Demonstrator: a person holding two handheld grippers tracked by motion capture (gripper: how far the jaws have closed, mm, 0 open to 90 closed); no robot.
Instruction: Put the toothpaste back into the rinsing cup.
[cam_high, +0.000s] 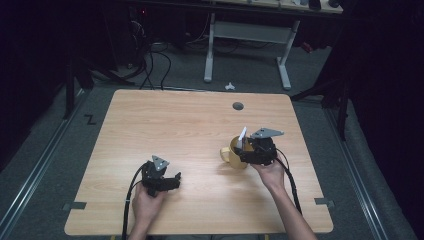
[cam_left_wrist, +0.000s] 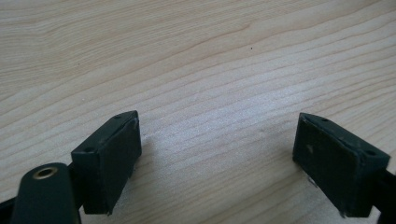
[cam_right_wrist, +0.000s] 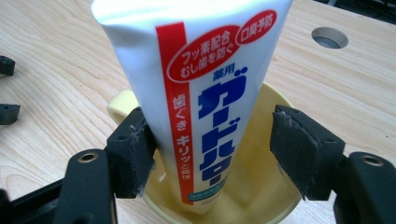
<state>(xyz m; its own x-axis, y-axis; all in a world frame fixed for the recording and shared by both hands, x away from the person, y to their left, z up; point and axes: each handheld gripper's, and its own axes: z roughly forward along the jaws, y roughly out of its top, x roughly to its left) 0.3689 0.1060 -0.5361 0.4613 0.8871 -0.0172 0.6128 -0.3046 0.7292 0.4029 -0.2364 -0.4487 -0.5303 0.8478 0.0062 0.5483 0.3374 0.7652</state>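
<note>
Here, right tool (cam_right_wrist: 212, 144) apart around toothpaste tube (cam_right_wrist: 201, 93) in yellow mug (cam_high: 234, 152) | left tool (cam_left_wrist: 217, 154) apart over table (cam_left_wrist: 187, 56)

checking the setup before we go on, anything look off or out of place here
The toothpaste tube stands in the yellow cup, leaning to one side, between the open right claw. Nothing is spilled or damaged.

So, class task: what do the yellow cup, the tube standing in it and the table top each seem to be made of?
Yellow cup: likely glazed ceramic or glossy plastic; smooth, shiny inner wall, can't tell which. Tube: soft plastic, glossy printed white skin with a flattened top. Table top: wood or wood-look laminate; pale grain lines, matte. The right tool stands open around the tube.
</note>
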